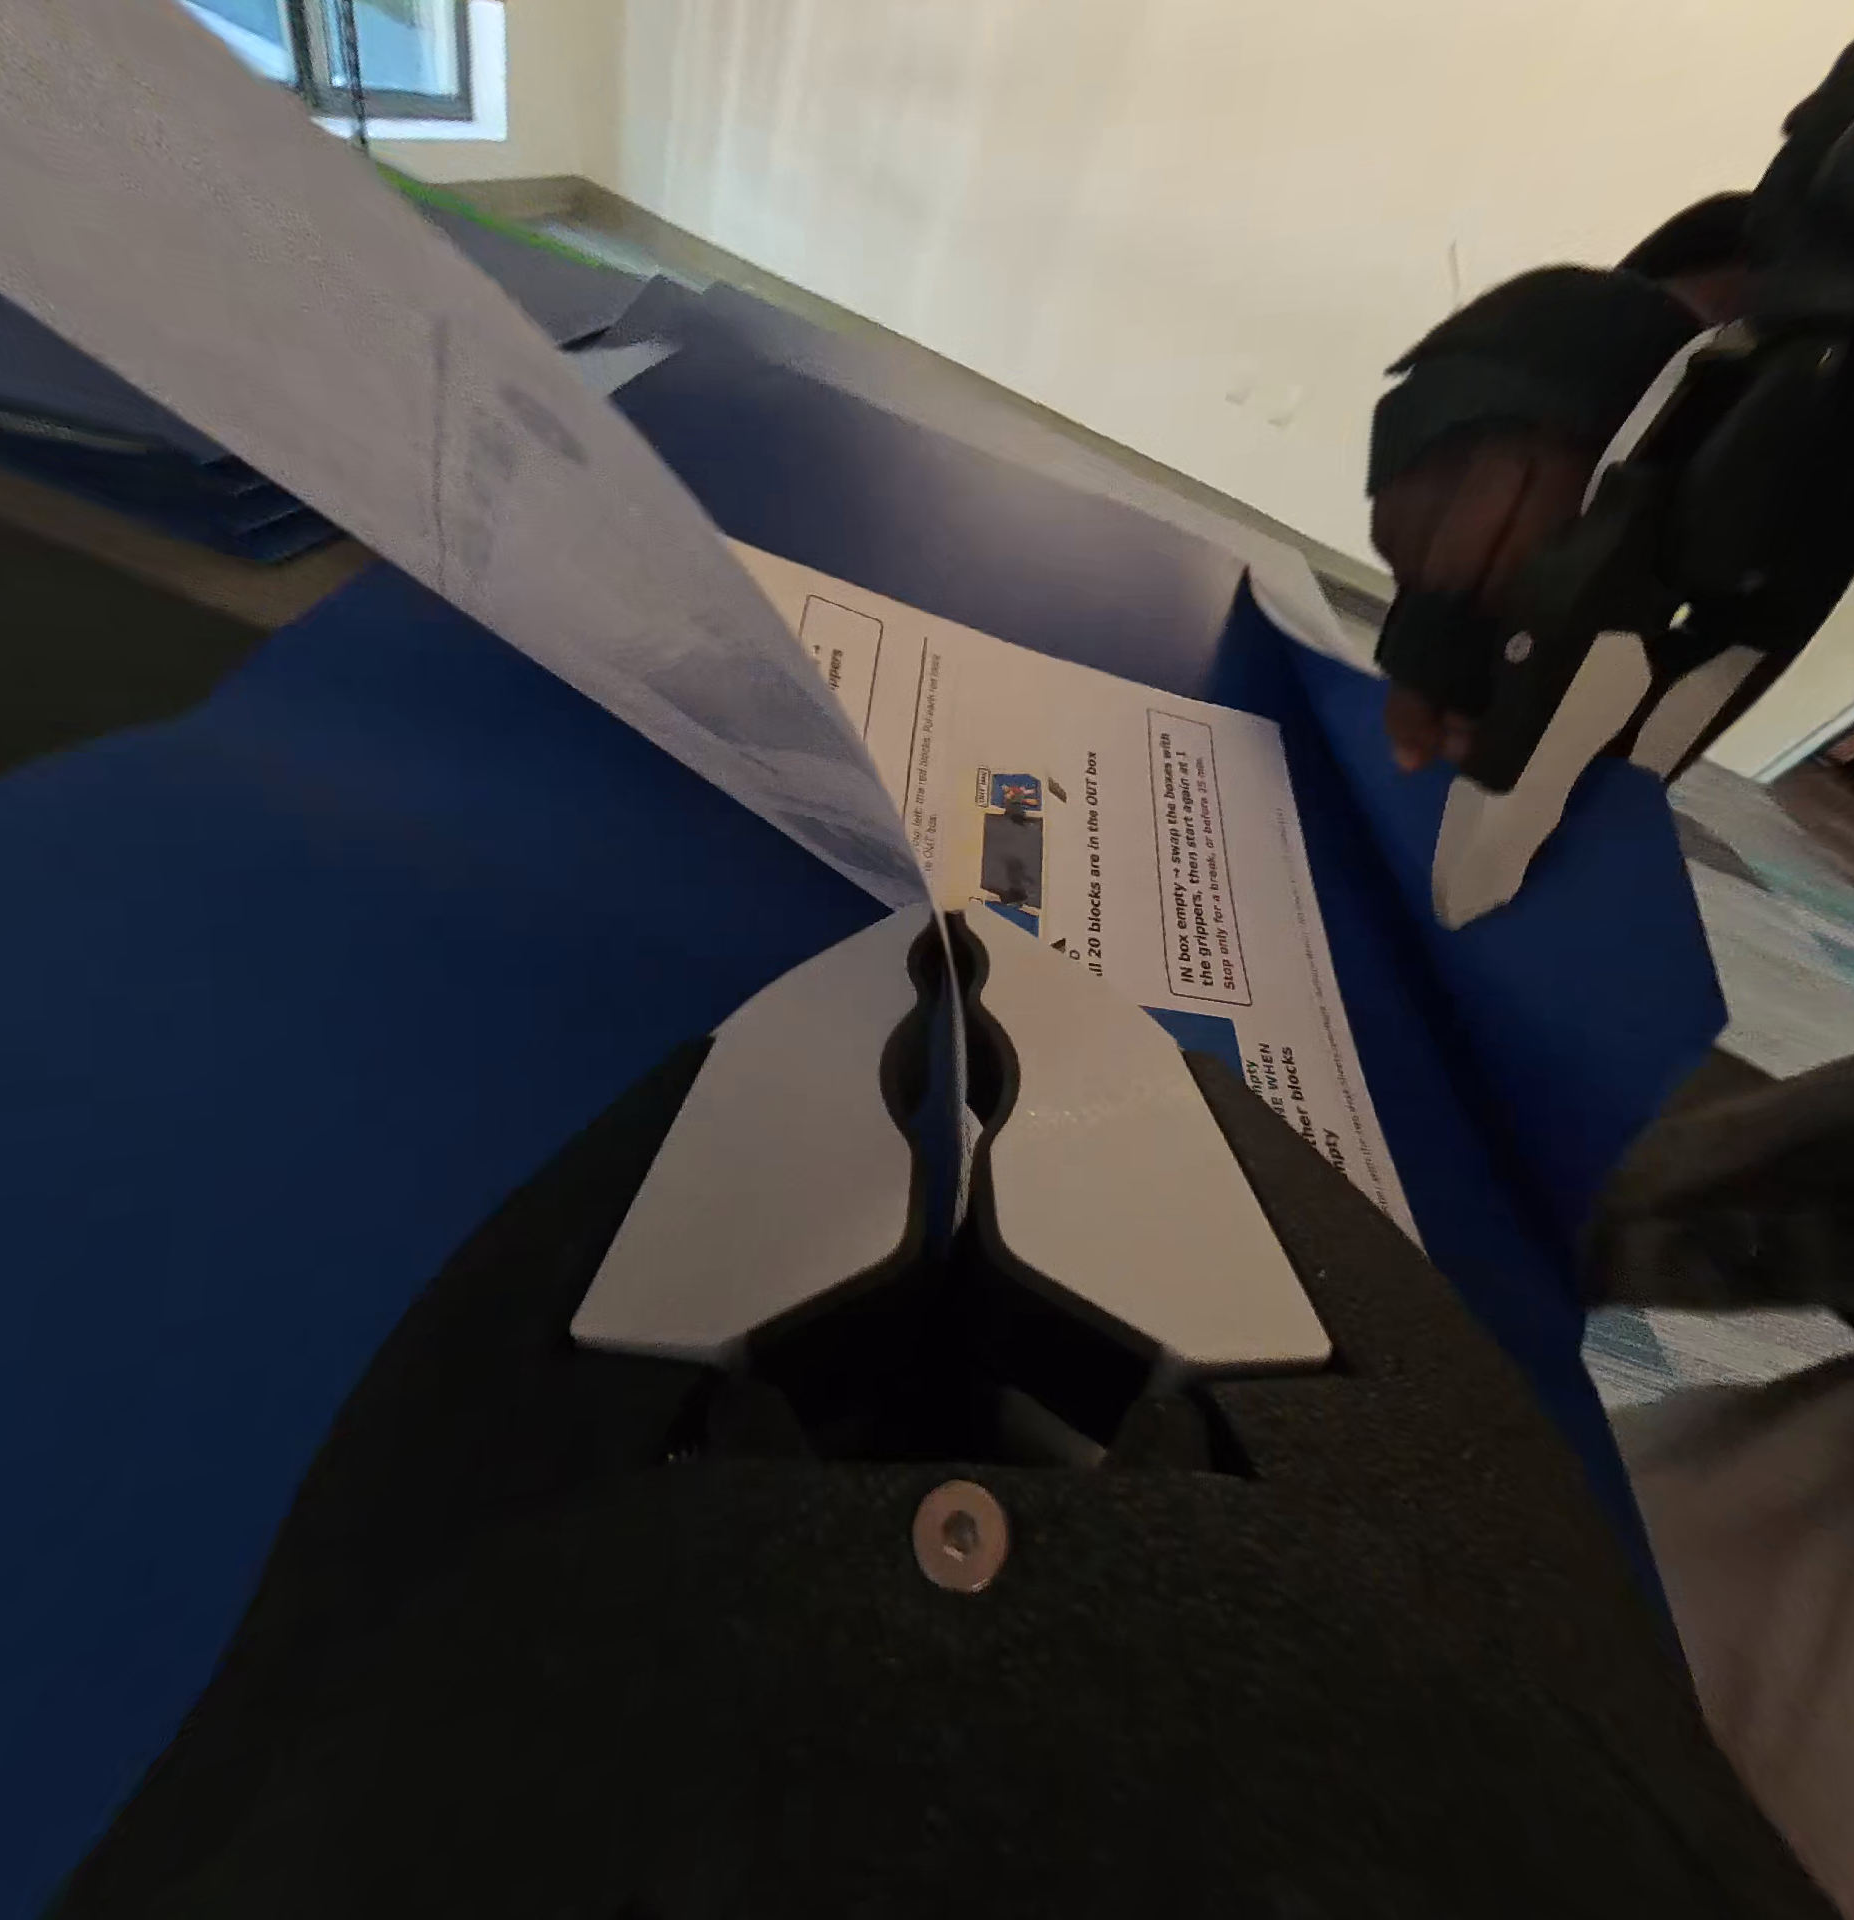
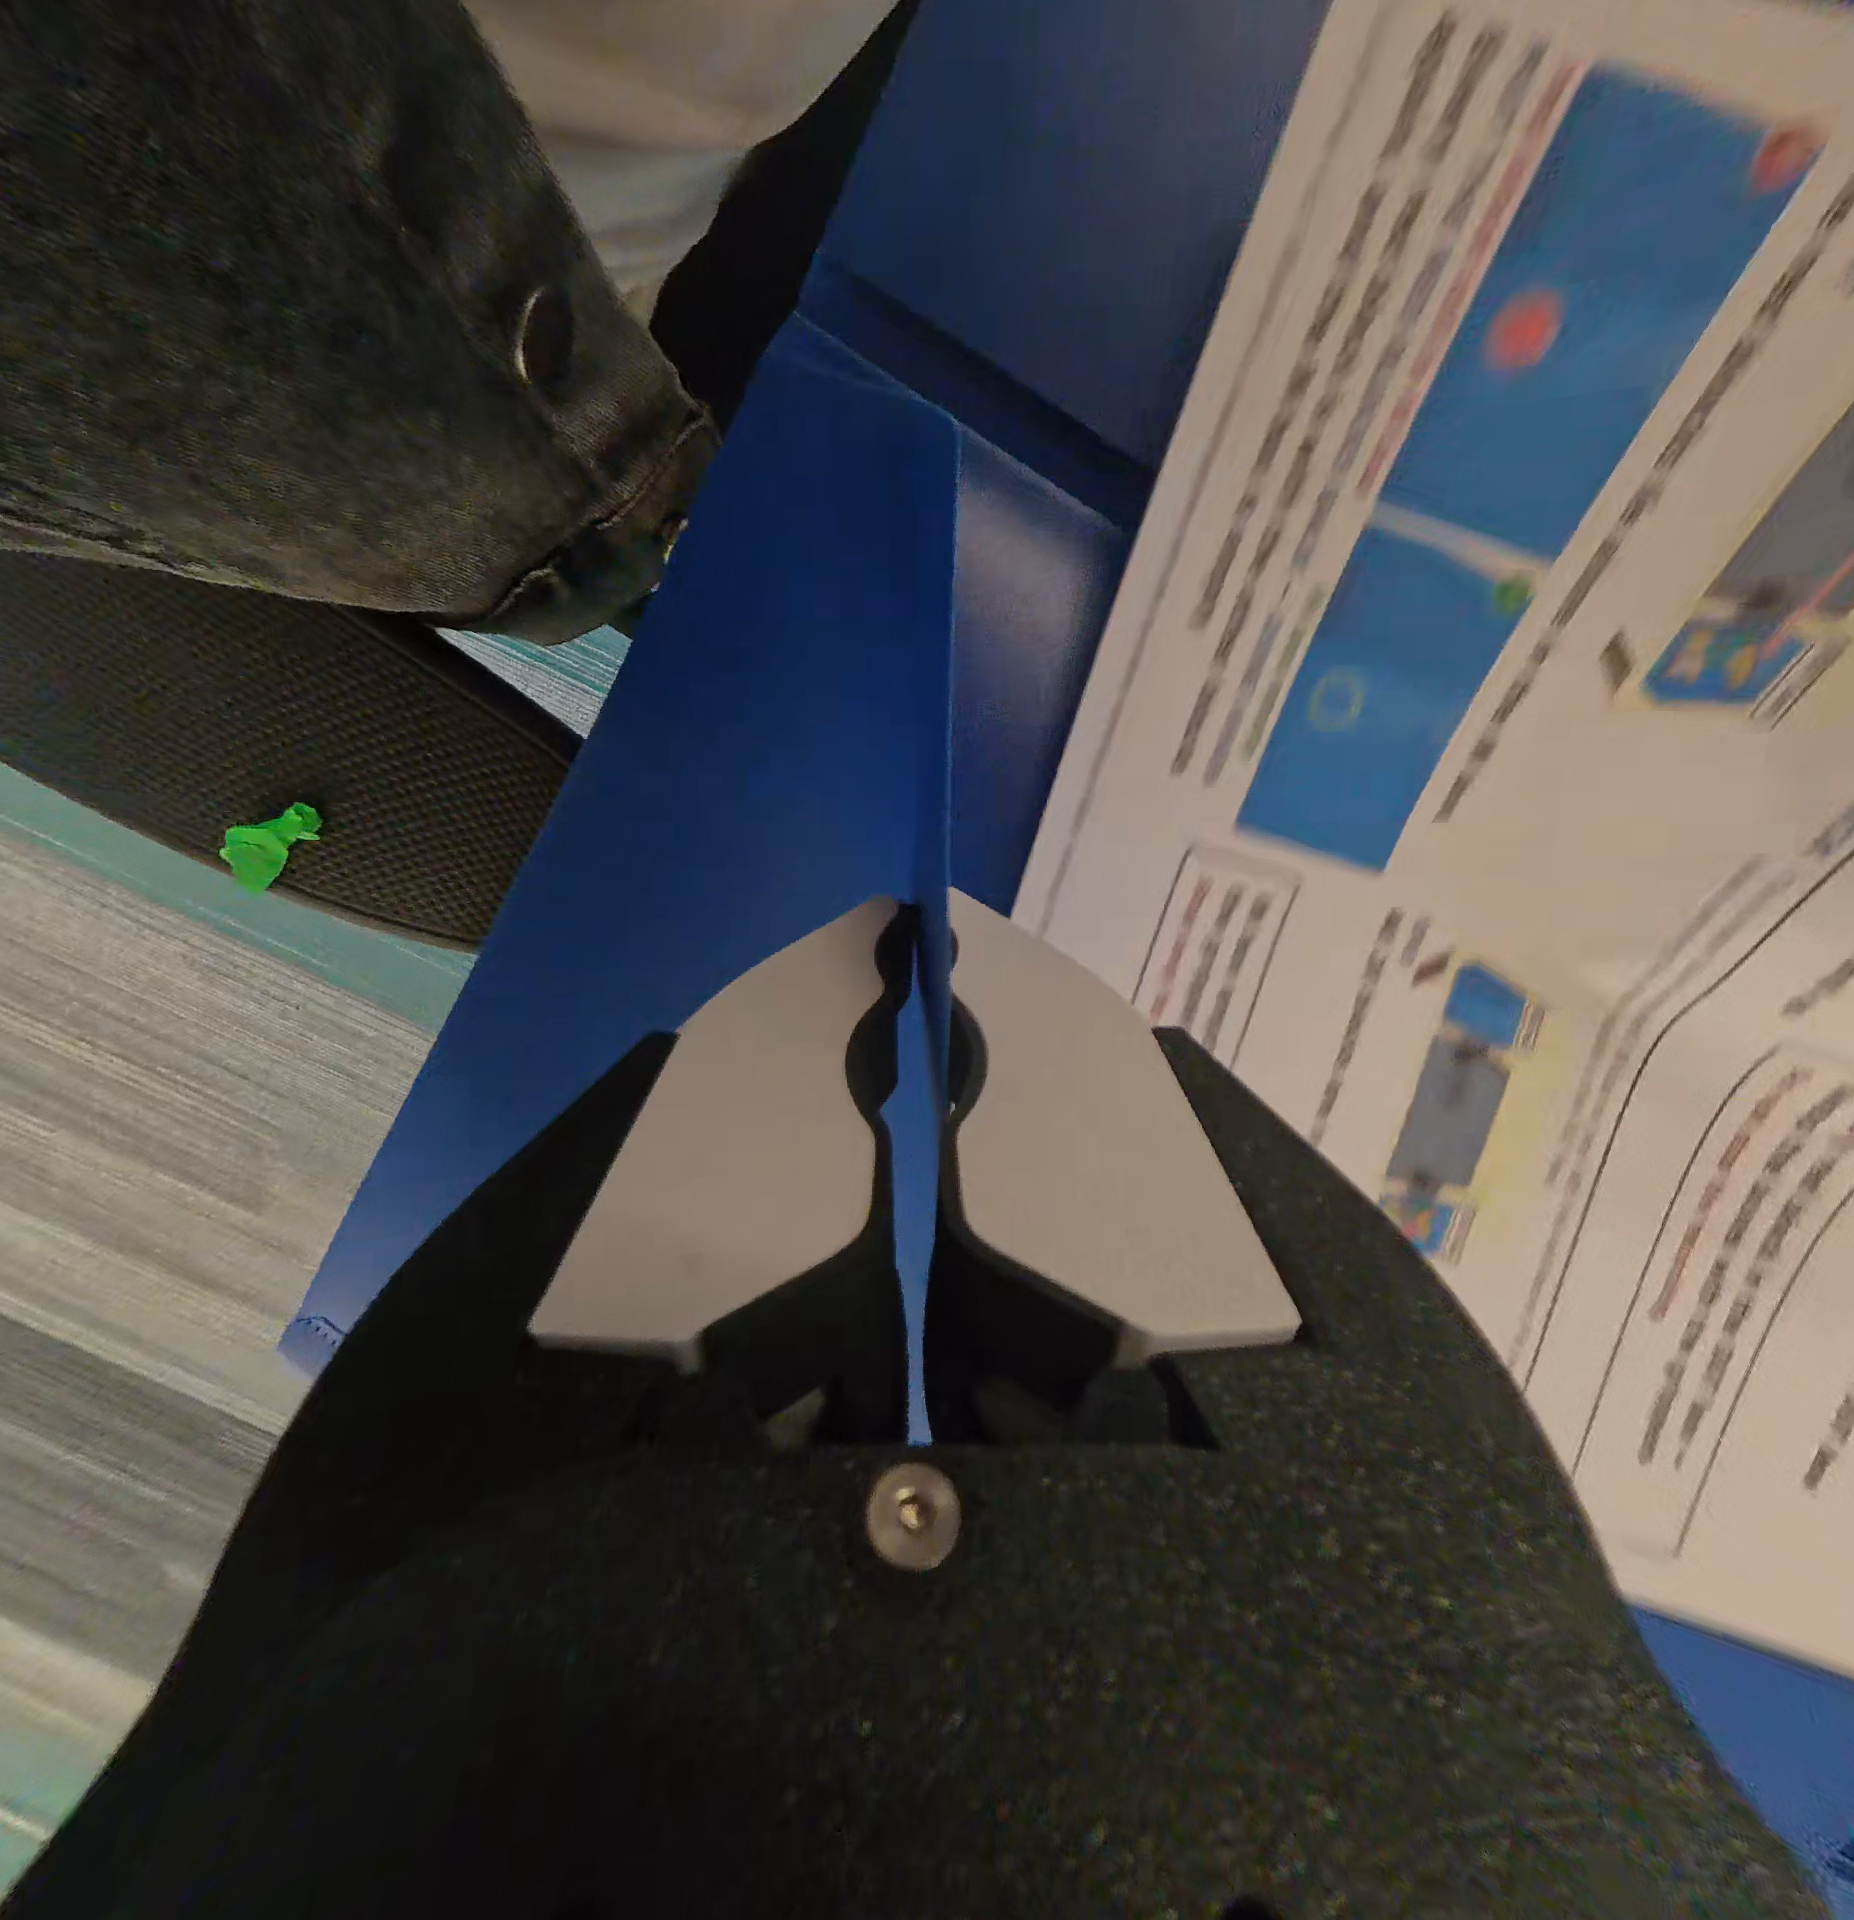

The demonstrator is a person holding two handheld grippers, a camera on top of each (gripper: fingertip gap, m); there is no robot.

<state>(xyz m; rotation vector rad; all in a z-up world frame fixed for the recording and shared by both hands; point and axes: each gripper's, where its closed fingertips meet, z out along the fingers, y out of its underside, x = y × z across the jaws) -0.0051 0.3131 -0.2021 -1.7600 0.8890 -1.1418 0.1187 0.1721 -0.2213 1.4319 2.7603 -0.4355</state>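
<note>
My left gripper (image 1: 938, 920) is shut on the edge of a white paper sheet (image 1: 383, 416), which curls up and away to the upper left. Under it an open blue folder (image 1: 383, 1039) holds a printed sheet (image 1: 1089, 831) with text and small pictures. My right gripper (image 2: 923, 914) is shut on the folder's blue flap (image 2: 777, 675), which stands up on edge beside the printed sheet (image 2: 1422, 935). In the left wrist view the right gripper (image 1: 1463, 914) shows at the right, held by a gloved hand and clamped on that flap (image 1: 1588, 935).
A stack of dark blue folders (image 1: 123, 468) lies at the back left, with a cream wall and a window behind. A person's dark jeans leg (image 2: 227, 312) and a black mesh chair seat (image 2: 331, 727) with a green scrap (image 2: 268, 847) are left of the flap, above striped carpet (image 2: 123, 1143). The left gripper's tips are roughly 20 centimetres from the right gripper's.
</note>
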